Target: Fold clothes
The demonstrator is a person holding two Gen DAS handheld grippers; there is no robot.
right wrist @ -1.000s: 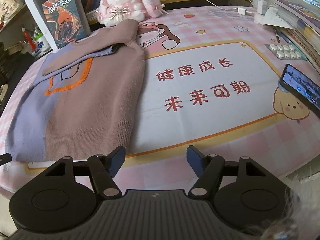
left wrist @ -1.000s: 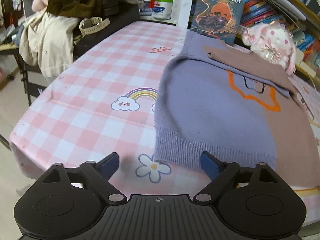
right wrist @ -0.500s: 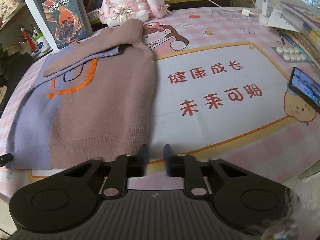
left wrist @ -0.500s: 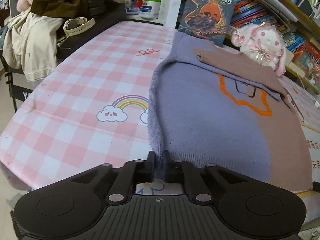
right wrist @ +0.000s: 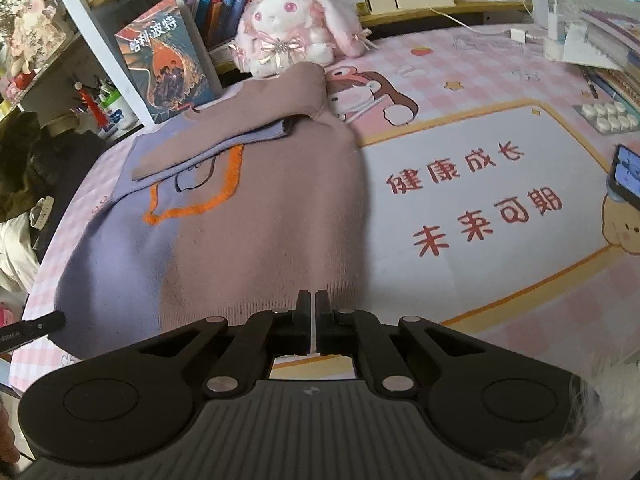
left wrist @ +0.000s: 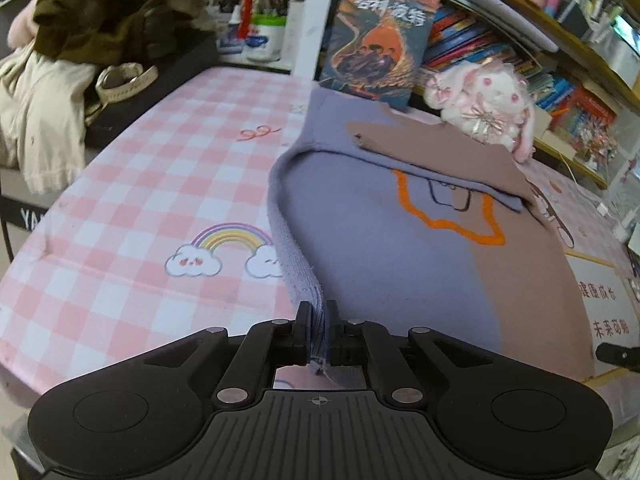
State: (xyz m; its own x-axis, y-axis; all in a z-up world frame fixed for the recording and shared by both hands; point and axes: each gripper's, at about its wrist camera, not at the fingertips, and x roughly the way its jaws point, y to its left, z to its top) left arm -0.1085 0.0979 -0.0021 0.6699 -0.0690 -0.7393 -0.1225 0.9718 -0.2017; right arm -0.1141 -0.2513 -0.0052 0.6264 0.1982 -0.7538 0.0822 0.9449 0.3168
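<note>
A knit sweater point(left wrist: 380, 248), half purple and half mauve with an orange outline, lies flat on the pink checked table point(left wrist: 140, 200), one sleeve folded across its chest. My left gripper point(left wrist: 318, 312) pinches the purple hem corner, which rises as a ridge from the table. Its jaws are opening a touch, with the hem still pressed between the pads. In the right wrist view the sweater point(right wrist: 248, 240) shows its mauve half nearest. My right gripper point(right wrist: 311, 300) is shut with its tips over the ribbed mauve hem. Only a pale slit shows between its fingers, no fabric.
A pink plush rabbit point(right wrist: 288, 28) and an upright book point(right wrist: 164, 60) stand behind the sweater, before bookshelves. A phone point(right wrist: 624, 176) and a pill blister pack point(right wrist: 608, 114) lie at the right. Clothes point(left wrist: 60, 60) and a watch point(left wrist: 124, 80) sit off the table's left edge.
Both grippers went from wide open to shut. The left one closed on the purple hem corner and drew it up into a ridge. The right one shifted left onto the mauve hem.
</note>
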